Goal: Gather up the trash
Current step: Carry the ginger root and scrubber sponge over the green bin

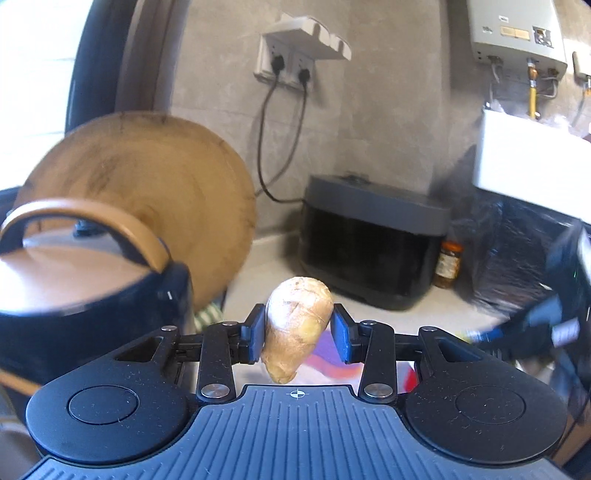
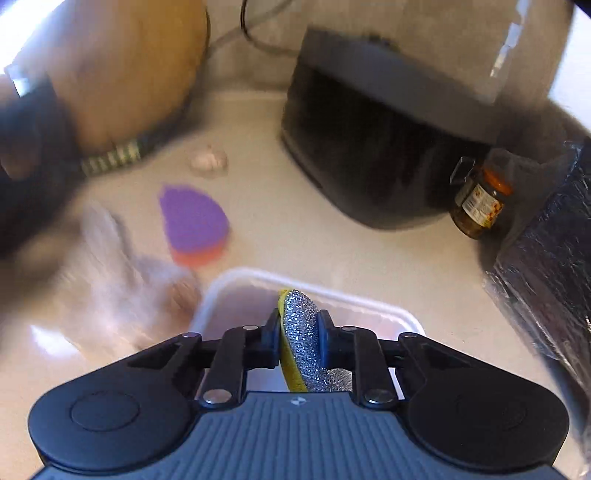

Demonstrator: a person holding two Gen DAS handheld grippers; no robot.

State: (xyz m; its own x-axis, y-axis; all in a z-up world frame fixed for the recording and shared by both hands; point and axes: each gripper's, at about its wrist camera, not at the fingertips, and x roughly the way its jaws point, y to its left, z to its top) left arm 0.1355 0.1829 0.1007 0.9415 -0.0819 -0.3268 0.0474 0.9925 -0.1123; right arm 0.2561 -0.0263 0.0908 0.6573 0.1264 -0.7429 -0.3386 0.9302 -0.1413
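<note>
1. On the left side, the left hand-held gripper [image 1: 298, 334] is raised above the surface [image 1: 266, 280], and its jaws stand at middling width with a piece of ginger [image 1: 295, 328] upright between them. The left pad touches the ginger; on the right I cannot tell whether the pad presses it or only stands just beside it.
2. To its right, the right hand-held gripper [image 2: 298, 341] points down at the surface [image 2: 295, 229]. Its jaws are nearly closed and clamp a scouring sponge [image 2: 301, 339], silver glitter on one face and yellow on the other, held on edge above a white tray [image 2: 314, 291].
3. Only the left view shows, from left to right, a dark pot [image 1: 92, 280] with a tan lid, a round wooden board [image 1: 147, 195] leaning behind it, wall sockets [image 1: 288, 66] with two plugged cables, and a water heater [image 1: 517, 33] high on the wall.
4. Only the right view shows a blurred hand [image 2: 125, 295] at left, a purple sponge [image 2: 194, 221] lying flat, a pale garlic bulb [image 2: 208, 160] beyond it, and the tray.
5. Both views show the dark appliance [image 1: 373, 240] against the wall, with a jar [image 1: 447, 264] just beside it on its right.
</note>
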